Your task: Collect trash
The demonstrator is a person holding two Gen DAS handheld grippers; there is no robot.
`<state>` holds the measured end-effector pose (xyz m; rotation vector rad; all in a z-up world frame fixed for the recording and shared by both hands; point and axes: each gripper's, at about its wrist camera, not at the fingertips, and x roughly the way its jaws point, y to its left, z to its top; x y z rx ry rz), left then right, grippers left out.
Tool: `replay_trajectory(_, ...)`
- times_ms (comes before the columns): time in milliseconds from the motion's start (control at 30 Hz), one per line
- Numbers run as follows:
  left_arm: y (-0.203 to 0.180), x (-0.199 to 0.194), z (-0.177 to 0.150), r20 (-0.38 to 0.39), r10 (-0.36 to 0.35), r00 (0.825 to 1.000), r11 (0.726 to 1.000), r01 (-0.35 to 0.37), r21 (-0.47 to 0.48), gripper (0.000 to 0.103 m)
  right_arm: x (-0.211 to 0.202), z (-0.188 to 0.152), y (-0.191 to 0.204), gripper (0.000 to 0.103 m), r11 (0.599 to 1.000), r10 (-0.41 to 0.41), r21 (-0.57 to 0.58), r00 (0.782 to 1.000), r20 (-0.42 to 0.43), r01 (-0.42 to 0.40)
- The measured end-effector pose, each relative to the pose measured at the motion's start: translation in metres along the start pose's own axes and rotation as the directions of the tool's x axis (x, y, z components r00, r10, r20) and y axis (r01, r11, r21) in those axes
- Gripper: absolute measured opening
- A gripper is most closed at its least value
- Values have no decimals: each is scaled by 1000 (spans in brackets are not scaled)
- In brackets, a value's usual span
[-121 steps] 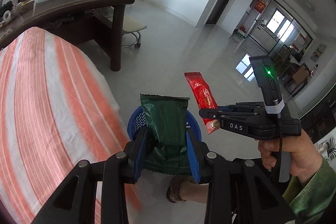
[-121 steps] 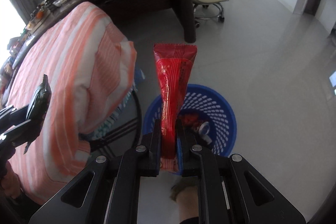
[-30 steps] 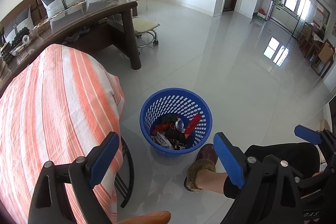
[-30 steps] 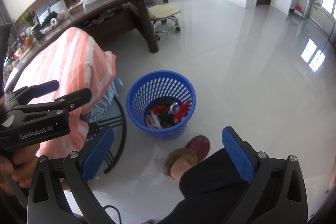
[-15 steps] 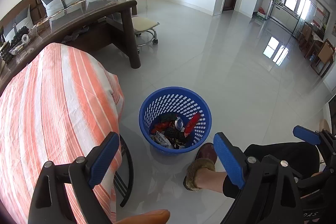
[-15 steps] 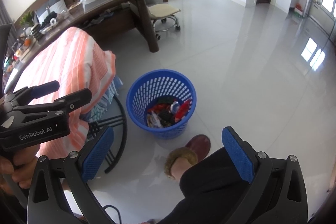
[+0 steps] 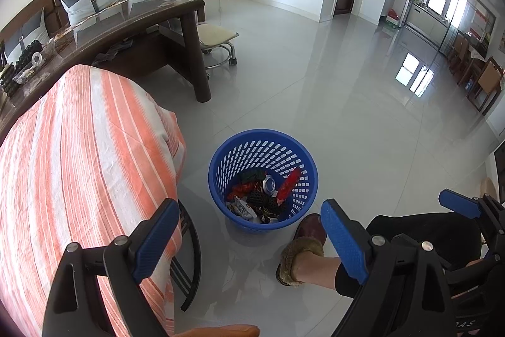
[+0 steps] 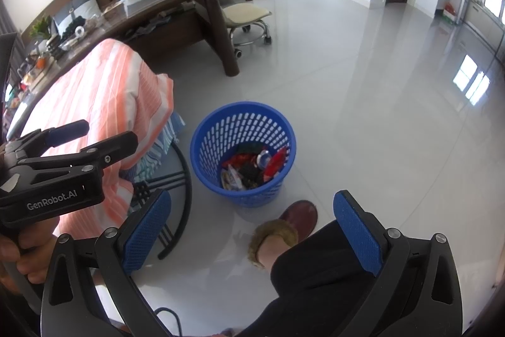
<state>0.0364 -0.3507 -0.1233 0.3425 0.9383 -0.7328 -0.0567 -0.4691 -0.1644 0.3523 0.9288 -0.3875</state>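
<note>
Trash [image 7: 268, 195] lies in basket [image 7: 227, 147], beyond empty jaws.

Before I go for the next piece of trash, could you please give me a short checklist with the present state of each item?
1. Left gripper open, holding nothing: ok.
2. Right gripper open, holding nothing: ok.
3. Round blue perforated plastic basket upright on the grey floor: ok.
4. Long red wrapper inside the basket: ok.
5. Room left in the basket: ok, the trash sits well below the rim.
6. Next piece of trash located: cannot tell; none shows on the orange-striped cloth.
</note>
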Motion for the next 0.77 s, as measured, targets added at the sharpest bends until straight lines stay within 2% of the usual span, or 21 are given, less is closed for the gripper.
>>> replay_trajectory(467,-4,4,-1,-7,1,1000,1000,-1,20,93,3,-4,-2,103,1000,-2,5,1000,-4,2)
replay_trajectory(767,2,-5,-4,18,13,1000,1000,-13,16,93,5,-5,-5,103,1000,-6,7,1000,-11,6)
